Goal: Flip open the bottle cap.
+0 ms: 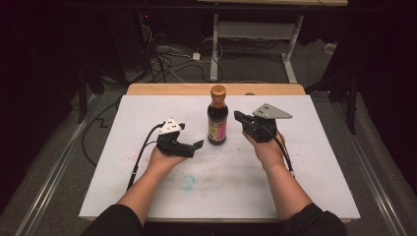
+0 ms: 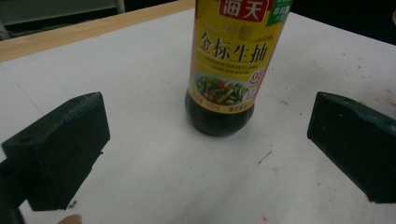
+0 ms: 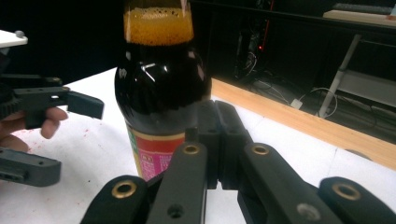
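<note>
A dark soy sauce bottle [image 1: 218,115] with an orange cap and a yellow and red label stands upright at the middle of the white table top [image 1: 255,191]. My left gripper [image 1: 191,136] lies just left of it, open, jaws wide apart and aimed at the bottle [image 2: 229,70], nothing between them. My right gripper [image 1: 238,117] is held close to the bottle's right side with its jaws shut together and empty. In the right gripper view the shut jaws [image 3: 219,135] sit just short of the bottle [image 3: 159,93], with the left gripper [image 3: 70,137] beyond it.
The table's wooden far edge [image 1: 216,89] runs behind the bottle. A faint blue smear [image 1: 187,182] and red specks [image 1: 130,157] mark the white surface. Beyond the table are the legs of a desk [image 1: 214,49] and cables on the floor [image 1: 162,59].
</note>
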Demonstrator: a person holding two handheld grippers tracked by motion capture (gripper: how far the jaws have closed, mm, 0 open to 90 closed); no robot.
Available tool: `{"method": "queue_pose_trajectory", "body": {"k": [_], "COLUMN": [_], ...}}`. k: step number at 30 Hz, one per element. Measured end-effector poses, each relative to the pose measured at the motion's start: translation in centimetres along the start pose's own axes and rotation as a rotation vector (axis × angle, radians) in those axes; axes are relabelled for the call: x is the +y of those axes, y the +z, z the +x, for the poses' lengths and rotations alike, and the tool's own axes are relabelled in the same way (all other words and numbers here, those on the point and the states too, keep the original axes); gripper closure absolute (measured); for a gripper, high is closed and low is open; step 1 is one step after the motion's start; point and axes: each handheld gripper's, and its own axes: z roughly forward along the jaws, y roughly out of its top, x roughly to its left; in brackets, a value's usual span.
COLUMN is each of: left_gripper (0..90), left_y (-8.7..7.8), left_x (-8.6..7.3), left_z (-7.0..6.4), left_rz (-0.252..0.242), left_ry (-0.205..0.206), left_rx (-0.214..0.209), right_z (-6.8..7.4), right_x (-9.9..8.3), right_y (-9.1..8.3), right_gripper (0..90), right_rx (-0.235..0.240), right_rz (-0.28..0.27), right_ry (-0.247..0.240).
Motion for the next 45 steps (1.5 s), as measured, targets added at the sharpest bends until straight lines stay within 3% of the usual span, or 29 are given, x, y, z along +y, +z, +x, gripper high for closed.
{"method": "queue_pose_trajectory", "body": {"k": [5,20,30,38,45], "left_gripper": [0.0,0.3,6.5,14.6,20.5], "left_y": [1.2,5.3,6.5,7.3,7.4], "left_x": [0.4,0.1,0.2,0.0,-0.2], "left_z": [-0.2,-1.1,-1.5,-2.1,-2.3], "left_rz": [-0.016,0.033,0.037,0.062,0.051], "left_ry": [-0.001,-0.018,-0.022,0.007,0.026], "left_rx": [-0.014,-0.061,-0.070,-0.080,-0.071], "right_z": [0.0,0.1,0.3,0.5,0.6], "right_x": [0.2,1.2,2.6,3.7,4.5], "right_y": [0.1,0.3,0.5,0.4,0.2], "right_gripper": [90.0,90.0,90.0,90.0,90.0], "right_rx": [-0.003,0.013,0.020,0.018,0.016], "right_rz": [0.003,0.013,0.003,0.005,-0.004], "right_ry": [0.011,0.005,-0.012,-0.022,-0.029]}}
